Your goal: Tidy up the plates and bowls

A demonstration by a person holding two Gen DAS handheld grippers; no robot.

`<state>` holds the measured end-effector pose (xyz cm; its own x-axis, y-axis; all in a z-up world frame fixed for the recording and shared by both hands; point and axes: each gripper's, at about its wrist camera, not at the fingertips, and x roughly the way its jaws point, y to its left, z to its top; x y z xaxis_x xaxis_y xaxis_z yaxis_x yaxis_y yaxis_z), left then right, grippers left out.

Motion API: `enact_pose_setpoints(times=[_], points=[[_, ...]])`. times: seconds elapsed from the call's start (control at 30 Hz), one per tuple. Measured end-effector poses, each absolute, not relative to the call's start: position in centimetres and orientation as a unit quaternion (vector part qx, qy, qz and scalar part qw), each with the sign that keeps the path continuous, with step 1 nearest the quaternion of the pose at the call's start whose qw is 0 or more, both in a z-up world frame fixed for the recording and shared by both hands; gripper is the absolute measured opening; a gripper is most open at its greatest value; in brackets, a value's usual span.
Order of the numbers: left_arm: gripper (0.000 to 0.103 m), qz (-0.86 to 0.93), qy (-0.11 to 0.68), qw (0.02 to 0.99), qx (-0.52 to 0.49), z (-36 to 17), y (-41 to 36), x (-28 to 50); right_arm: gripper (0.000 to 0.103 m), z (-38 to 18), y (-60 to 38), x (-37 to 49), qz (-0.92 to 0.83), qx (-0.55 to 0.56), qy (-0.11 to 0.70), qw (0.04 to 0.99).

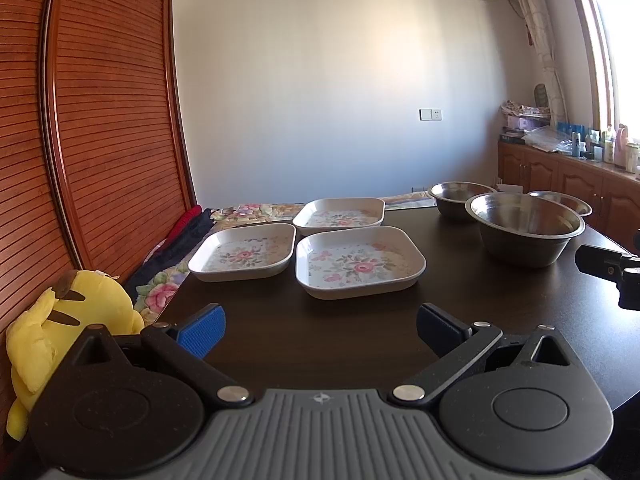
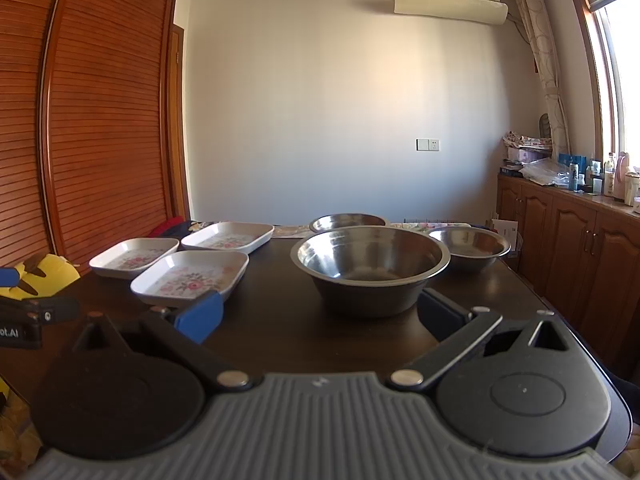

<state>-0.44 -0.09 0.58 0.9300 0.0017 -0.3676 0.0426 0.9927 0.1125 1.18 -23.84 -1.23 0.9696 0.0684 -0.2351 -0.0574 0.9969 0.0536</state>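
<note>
Nothing of the organizing appears to be done yet. Three floral square plates are laid out singly on the dark counter (image 1: 360, 332), none stacked: the near plate (image 1: 359, 261) sits toward the middle of the counter, the left plate (image 1: 244, 252) lies just beside it toward the left edge, and the far plate (image 1: 339, 215) is set behind the two, close to the far edge. Narrow gaps can be seen between them, though whether any rims touch cannot be told.

Three steel bowls are grouped on the right half of the counter, also unnested. The large bowl (image 2: 370, 266) stands nearest, the far bowl (image 2: 347, 222) is partly hidden behind it, and the right bowl (image 2: 469, 246) is placed toward the far right corner.

The left gripper (image 1: 320, 330) is held above the near edge, facing the plates, with its fingers (image 1: 204, 330) spread wide and nothing between them. The right gripper (image 2: 320, 316) is held likewise in front of the large bowl, its fingers (image 2: 200, 316) spread and empty.

As judged from this layout, all the work is left: the plates are presumably to be gathered into one stack and the bowls nested into one another, with the near plate and the large bowl the closest to hand.
</note>
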Motion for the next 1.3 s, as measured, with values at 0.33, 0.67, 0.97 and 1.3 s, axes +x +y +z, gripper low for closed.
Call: enact_pose_setpoints(times=[0.33, 0.67, 0.97, 1.3], points=[[0.103, -0.01, 0.186, 0.981, 0.061, 0.63, -0.19, -0.49, 0.103, -1.22, -23.97, 1.14, 0.032, 0.025, 0.119, 0.992], [0.103, -0.011, 0.186, 0.981, 0.061, 0.63, -0.19, -0.45, 0.103, -1.25, -24.03, 1.11, 0.032, 0.024, 0.119, 0.992], [0.103, -0.013, 0.186, 0.981, 0.062, 0.82, -0.19, -0.66, 0.103, -1.24, -24.02, 1.07, 0.032, 0.024, 0.12, 0.992], [0.103, -0.015, 0.182, 0.981, 0.064, 1.09, -0.36, -0.86, 0.103, -1.23, -24.08, 1.04, 0.031, 0.024, 0.12, 0.992]])
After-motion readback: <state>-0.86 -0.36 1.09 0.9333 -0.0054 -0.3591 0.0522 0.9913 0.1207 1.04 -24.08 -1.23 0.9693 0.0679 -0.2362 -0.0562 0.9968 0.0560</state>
